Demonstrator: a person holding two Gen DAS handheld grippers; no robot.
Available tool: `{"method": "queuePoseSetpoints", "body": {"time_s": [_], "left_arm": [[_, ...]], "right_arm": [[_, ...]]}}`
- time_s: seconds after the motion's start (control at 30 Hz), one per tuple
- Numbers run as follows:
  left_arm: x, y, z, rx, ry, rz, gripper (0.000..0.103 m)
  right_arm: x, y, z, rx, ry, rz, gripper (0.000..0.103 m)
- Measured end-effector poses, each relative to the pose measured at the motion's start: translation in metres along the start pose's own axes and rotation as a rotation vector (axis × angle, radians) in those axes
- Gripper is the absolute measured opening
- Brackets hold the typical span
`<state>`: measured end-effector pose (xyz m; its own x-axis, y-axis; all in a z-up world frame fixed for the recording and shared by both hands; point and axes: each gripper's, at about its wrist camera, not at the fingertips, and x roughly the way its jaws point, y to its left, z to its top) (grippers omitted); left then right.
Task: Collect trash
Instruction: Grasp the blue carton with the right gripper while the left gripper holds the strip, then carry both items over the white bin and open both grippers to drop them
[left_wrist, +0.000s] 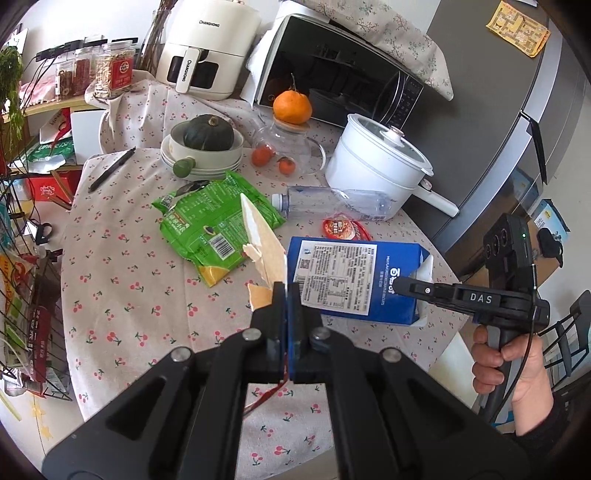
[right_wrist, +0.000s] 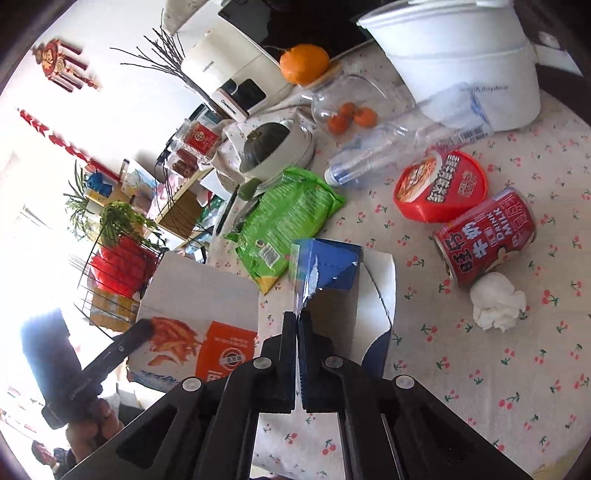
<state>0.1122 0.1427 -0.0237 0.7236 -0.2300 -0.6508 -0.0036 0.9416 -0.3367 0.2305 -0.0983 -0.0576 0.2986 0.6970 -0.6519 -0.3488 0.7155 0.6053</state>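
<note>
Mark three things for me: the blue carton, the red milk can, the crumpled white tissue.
blue carton (left_wrist: 354, 280), left wrist view, on its printed white label.
red milk can (right_wrist: 487, 236), right wrist view, on the middle of its side.
crumpled white tissue (right_wrist: 496, 301), right wrist view, on its centre.

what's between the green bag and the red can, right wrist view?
The blue carton, clamped in the right gripper, stands between the green bag and the red can in the right wrist view. Behind it is bare tablecloth.
</note>
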Motion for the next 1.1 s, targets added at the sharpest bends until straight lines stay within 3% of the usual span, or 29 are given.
{"method": "queuePoseSetpoints", "body": {"time_s": [0.43,0.9,1.1], "left_arm": [[-0.013,-0.048,-0.003,0.090,-0.032,-0.117,0.001],[0.006,-0.160,-0.030,0.293,0.021,-0.288,0.001],[0.015,-0.218,-0.047,0.384,0.031,-0.385,0.001]], "right_arm": [[-0.105,0.020,-0.026,-0.071,-0.172,-0.163,0.001],[-0.245,-0.068,-0.088,0.126,-0.291,-0.321,0.002],[-0.281,-0.095,-0.125,0.156,-0.290,-0.511,0.002]]}}
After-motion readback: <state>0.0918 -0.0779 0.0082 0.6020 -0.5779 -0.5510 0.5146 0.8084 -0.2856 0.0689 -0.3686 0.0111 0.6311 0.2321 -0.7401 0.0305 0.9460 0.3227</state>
